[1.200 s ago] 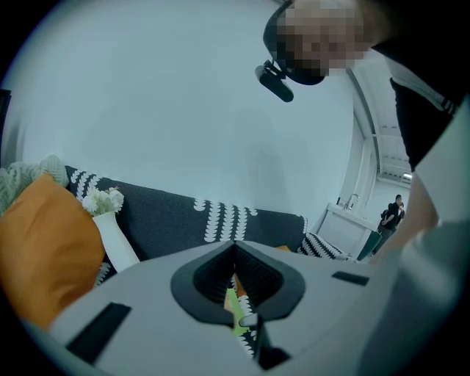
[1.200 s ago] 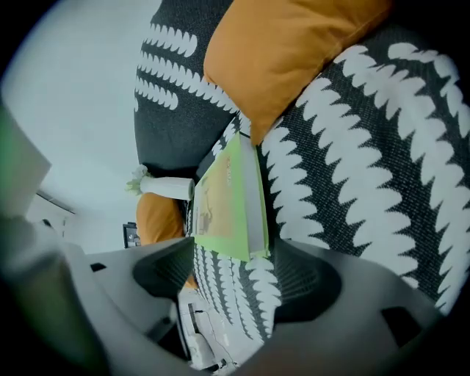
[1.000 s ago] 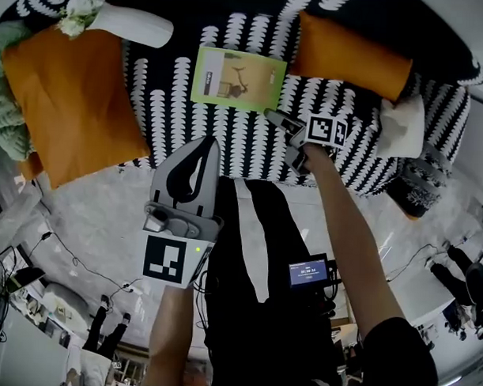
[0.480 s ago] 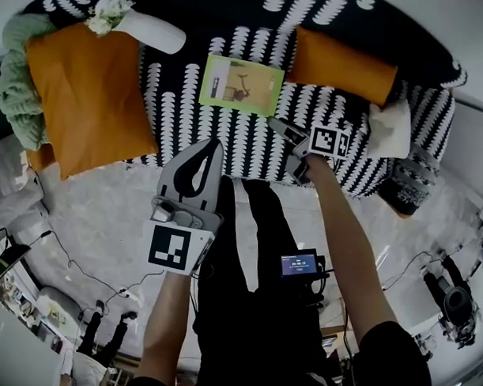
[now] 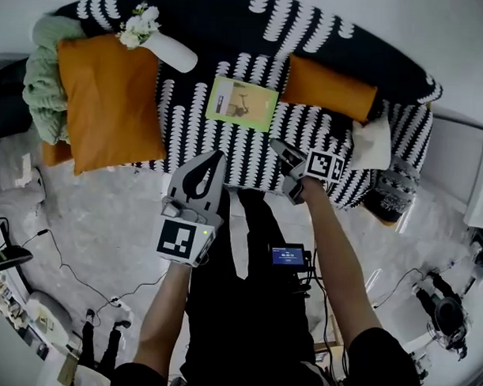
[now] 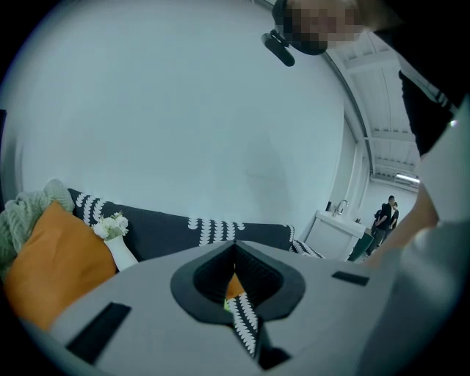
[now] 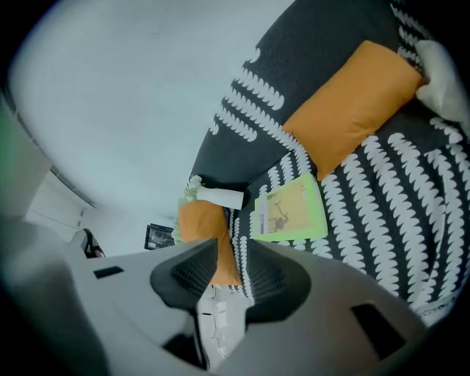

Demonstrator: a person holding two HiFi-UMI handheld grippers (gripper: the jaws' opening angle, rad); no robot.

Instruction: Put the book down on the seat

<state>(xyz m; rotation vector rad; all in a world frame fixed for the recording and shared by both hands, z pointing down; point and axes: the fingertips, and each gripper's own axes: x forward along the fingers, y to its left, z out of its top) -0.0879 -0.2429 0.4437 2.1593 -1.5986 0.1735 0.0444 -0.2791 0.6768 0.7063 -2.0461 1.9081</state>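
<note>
Head view: thin green paperback book flat on black-and-white patterned sofa seat, far of left tongs and right tongs, touching neither.
Left gripper view: left tongs closed, empty.
Right gripper view: right tongs just closing, narrowly parted, nothing between.

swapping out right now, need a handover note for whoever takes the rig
Left gripper: shut, empty.
Right gripper: jaws apart, just been closing, nothing between them.
Book: flat on the sofa seat, between the large orange cushion and the small orange cushion, clear of both grippers.
Done: book is down.
To do: nothing that shows; back both grippers away.
</note>
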